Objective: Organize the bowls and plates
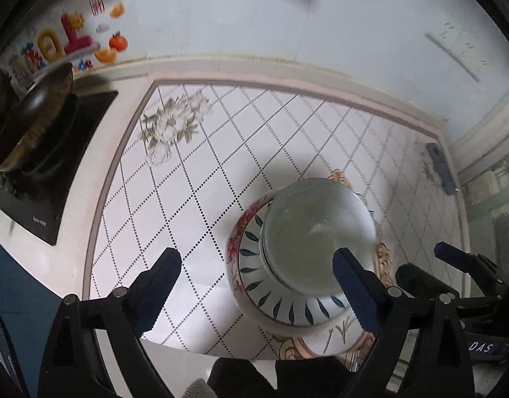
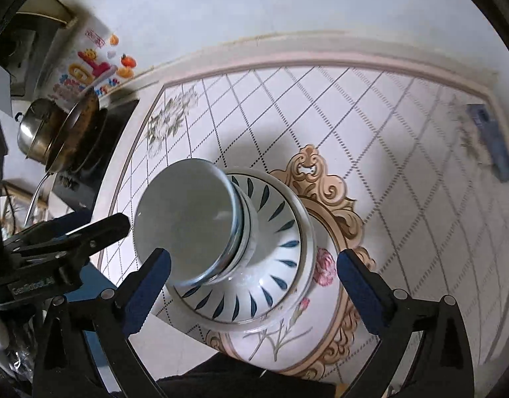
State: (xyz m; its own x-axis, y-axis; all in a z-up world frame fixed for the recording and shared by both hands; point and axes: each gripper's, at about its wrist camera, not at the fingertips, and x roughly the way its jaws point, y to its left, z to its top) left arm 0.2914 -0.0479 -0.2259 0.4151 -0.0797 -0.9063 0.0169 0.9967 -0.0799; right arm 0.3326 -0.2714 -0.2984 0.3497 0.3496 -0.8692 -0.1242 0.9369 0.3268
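Stack of dishes on the patterned counter (image 2: 403, 132): plain pale bowl (image 2: 188, 222) on top, nested in a bowl with blue leaf marks (image 2: 271, 248), both sitting on a flowered plate (image 2: 287, 335). In the right wrist view the top bowl looks off-centre, shifted toward the stove side, though fisheye distortion may account for part of that.

Left gripper (image 1: 256, 288): spread wide, nothing between the pads, one finger over bare counter, the other in front of the stack. Right gripper (image 2: 253, 285): spread wide too, straddling the stack from above, no contact visible. Both released.

Risks, as judged:
- Top bowl possibly not seated flat; a nudge from either finger could slide or rock it.
- Grippers close together; possible clash if both go for the stack.
- Stack near the front edge; a sideways push could carry it off.
- Pan (image 1: 32, 119) on the stove (image 1: 72, 165) at left, well apart; little hazard there.
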